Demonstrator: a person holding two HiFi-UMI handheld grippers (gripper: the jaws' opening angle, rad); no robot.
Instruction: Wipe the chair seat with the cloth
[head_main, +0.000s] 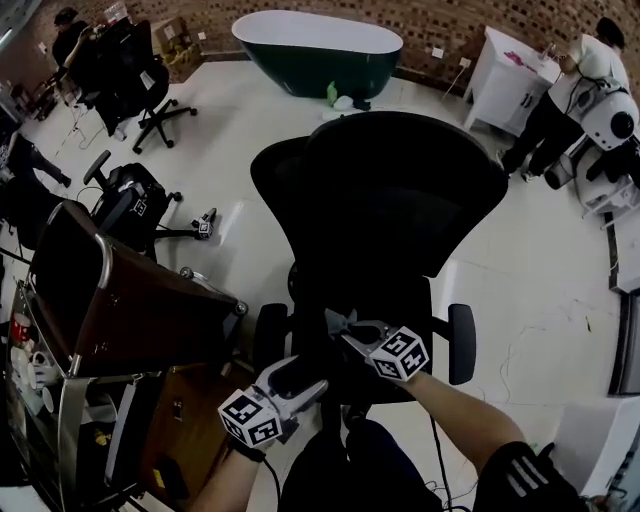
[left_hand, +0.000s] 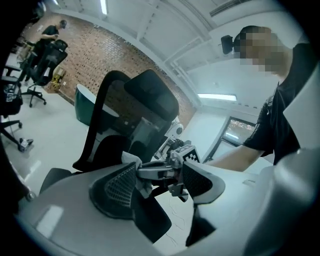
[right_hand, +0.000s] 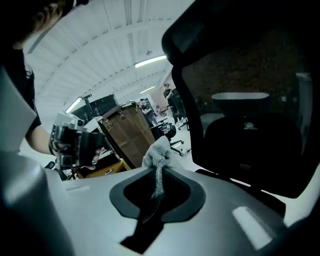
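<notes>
A black office chair stands in the middle of the head view, its seat (head_main: 400, 310) between two armrests and under a tall backrest (head_main: 390, 190). My right gripper (head_main: 345, 330) hovers over the seat's front left, shut on a small grey cloth (head_main: 338, 322). In the right gripper view the cloth (right_hand: 157, 155) bunches out past the closed jaws of the right gripper (right_hand: 157, 192). My left gripper (head_main: 303, 380) sits just below and left of it, near the seat's front edge. Its jaws are open and hold nothing. The left gripper (left_hand: 157, 182) looks at the cloth (left_hand: 131, 160).
A brown leather chair (head_main: 130, 300) on a chrome frame stands close on the left. Behind are a dark green bathtub (head_main: 315, 50), other black office chairs (head_main: 130, 80), a white cabinet (head_main: 505, 80) and a person (head_main: 580, 80) at the back right.
</notes>
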